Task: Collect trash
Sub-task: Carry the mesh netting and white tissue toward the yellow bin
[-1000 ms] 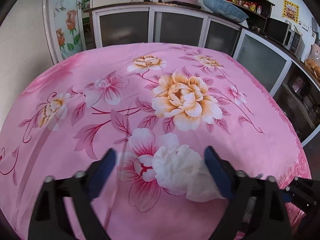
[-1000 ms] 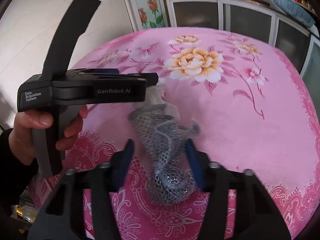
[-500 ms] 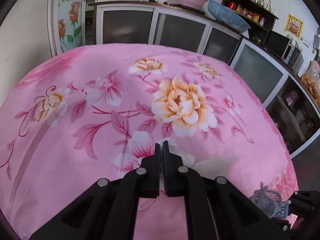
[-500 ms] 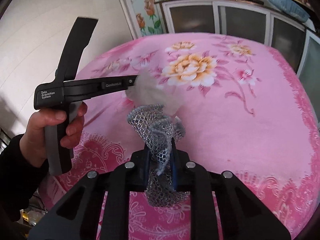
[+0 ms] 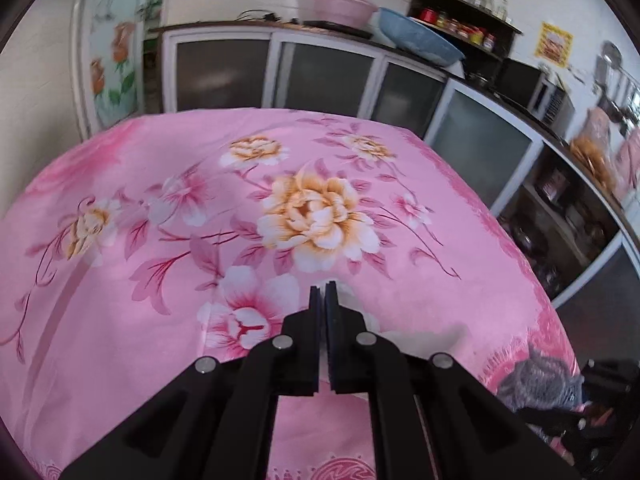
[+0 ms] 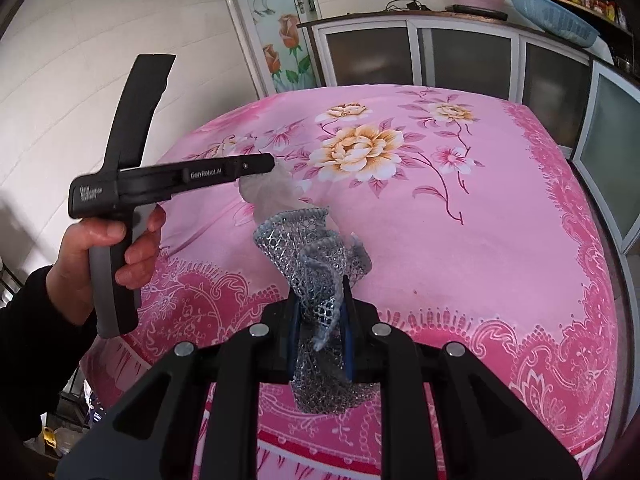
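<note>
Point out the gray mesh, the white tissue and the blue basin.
gray mesh (image 6: pixel 308 248): right wrist view, upper folds.
white tissue (image 6: pixel 272 194): right wrist view, crumpled middle.
blue basin (image 5: pixel 420 42): left wrist view, outer wall.

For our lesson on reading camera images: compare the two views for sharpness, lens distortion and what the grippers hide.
Left wrist view: soft motion blur, worst on the shelf jars; the fisheye bends the cabinets; the left gripper hides most of the white tissue. Right wrist view: sharper; the grey mesh in the right gripper is crisp; the pink tablecloth bulges.

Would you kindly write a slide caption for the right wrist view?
Right hand-held gripper clamps grey foam netting above the pink floral tablecloth; left hand-held gripper pinches crumpled white tissue.
</note>
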Demonstrator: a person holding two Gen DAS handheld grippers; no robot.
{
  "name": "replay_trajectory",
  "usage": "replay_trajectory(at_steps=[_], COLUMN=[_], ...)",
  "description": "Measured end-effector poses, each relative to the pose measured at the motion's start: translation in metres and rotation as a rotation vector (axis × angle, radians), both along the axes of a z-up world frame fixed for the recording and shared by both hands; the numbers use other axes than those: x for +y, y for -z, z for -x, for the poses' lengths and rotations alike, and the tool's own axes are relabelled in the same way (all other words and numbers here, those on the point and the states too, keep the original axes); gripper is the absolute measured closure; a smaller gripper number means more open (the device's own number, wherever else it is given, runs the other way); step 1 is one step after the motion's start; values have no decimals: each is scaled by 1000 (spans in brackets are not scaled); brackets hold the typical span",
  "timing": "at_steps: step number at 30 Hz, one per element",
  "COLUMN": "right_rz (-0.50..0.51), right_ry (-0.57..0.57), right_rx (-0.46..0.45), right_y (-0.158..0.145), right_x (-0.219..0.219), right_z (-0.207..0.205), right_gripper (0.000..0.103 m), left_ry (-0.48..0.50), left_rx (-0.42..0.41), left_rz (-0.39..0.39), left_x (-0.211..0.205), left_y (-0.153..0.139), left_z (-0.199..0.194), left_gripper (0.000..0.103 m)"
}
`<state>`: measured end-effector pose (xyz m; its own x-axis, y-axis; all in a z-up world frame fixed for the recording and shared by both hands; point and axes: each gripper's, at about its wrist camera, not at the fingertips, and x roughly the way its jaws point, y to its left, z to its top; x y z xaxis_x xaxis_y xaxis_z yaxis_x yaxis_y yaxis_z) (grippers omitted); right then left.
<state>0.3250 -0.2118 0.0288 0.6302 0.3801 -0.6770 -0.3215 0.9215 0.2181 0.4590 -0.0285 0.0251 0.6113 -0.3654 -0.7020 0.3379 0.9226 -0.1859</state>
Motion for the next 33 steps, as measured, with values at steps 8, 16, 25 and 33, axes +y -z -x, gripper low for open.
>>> replay_trajectory(at_steps=[8,16,25,33], right_rz=[-7,-29,-40,-40], right_ry=[14,50,161,361], right_rx=[-1,-26,-51,-40], right_y=[1,-8,-20,-14], right_x=[-7,-25,-74,-150], right_z=[7,31,103,184], right_gripper=[87,87,87,87], left_ry=[12,64,196,391], left_rx=[6,-50,-95,-86], left_rz=[50,88,125,147], left_x=[1,-2,-47,-135], left_y=[-11,-41,-70,-69], left_z=[4,33,90,154], left_gripper=[101,101,101,101])
